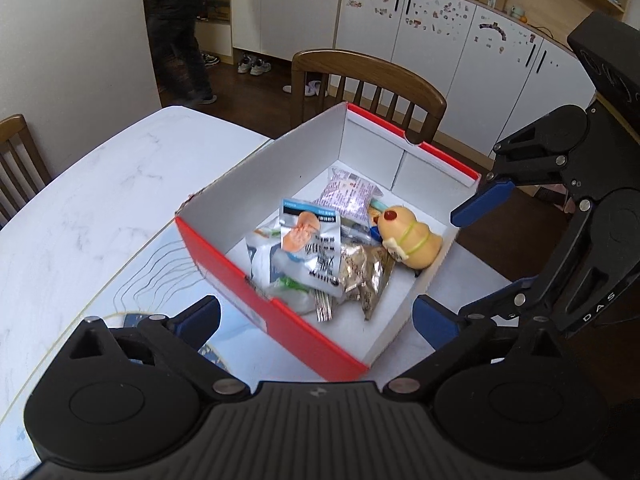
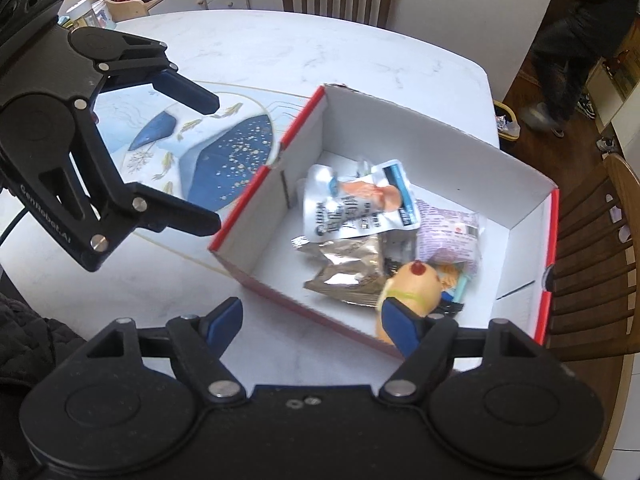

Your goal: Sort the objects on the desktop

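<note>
A red-and-white cardboard box (image 1: pixel 280 314) (image 2: pixel 256 184) stands open on the table. Inside lie a silver snack pouch (image 1: pixel 310 240) (image 2: pixel 356 204), a brown foil packet (image 1: pixel 366 274) (image 2: pixel 348 270), a purple packet (image 1: pixel 348 196) (image 2: pixel 450 232) and a yellow toy figure (image 1: pixel 412 240) (image 2: pixel 414 280). My left gripper (image 1: pixel 318 318) (image 2: pixel 208 166) hangs open above the box's near edge, holding nothing. My right gripper (image 2: pixel 312 322) (image 1: pixel 484 248) is open too, just outside the box wall beside the toy; its pad overlaps the toy in its own view but grips nothing.
The box sits on a white marble table (image 1: pixel 80 200) (image 2: pixel 280 48), partly on a blue fish-print mat (image 2: pixel 224 148). Wooden chairs (image 1: pixel 368 76) (image 2: pixel 592 248) stand around the table. A person (image 1: pixel 176 32) (image 2: pixel 572 40) walks in the background by white cabinets (image 1: pixel 432 32).
</note>
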`<state>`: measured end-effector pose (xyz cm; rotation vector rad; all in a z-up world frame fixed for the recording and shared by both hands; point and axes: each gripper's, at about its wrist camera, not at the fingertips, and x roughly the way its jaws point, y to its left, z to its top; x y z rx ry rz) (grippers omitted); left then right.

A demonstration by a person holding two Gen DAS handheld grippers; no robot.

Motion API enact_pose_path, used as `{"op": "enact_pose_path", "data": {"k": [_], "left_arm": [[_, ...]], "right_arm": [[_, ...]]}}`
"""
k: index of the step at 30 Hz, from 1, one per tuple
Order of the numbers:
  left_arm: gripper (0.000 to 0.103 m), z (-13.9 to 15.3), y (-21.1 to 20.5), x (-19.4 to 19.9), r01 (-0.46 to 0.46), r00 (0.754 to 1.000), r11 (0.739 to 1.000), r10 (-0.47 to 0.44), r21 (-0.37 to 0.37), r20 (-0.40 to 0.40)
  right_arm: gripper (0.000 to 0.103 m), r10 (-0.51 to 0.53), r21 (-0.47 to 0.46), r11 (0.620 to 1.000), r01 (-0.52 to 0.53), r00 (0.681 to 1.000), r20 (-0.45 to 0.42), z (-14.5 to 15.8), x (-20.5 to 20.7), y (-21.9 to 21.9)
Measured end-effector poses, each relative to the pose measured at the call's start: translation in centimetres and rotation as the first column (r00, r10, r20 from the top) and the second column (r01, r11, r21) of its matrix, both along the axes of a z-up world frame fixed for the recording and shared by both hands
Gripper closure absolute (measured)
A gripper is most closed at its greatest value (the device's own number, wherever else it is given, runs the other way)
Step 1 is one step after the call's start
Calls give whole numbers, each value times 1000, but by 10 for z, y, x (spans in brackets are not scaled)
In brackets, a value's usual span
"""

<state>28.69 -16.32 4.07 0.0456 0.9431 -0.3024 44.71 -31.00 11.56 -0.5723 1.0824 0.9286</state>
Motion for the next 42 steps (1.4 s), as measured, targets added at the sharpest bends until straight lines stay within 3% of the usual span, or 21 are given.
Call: {"op": "enact_pose_path", "data": {"k": [16,28,31,36,42], "left_arm": [[0,-13,40,-60,-32,999,998,33,52,-25],[0,-25,70,-84,-64,997,998,65,25,-36],[0,-30,76,-88,-87,995,996,88,24,-37],[0,-38,89,-93,-178,984,984,179,24,-24],[0,-44,93,-97,-234,972,972,234,36,13]], "right_arm": [[26,-39,14,999,40,999,-28,-2,-51,33],[26,-77,12,997,78,995,-56,-15,-75,58],[26,-126,43,991,127,992,-29,-20,-82,61],[26,-356,166,929,331,922,150,-27,-92,53],[25,-493,240,866,439,830,260,-34,-103,41]]}}
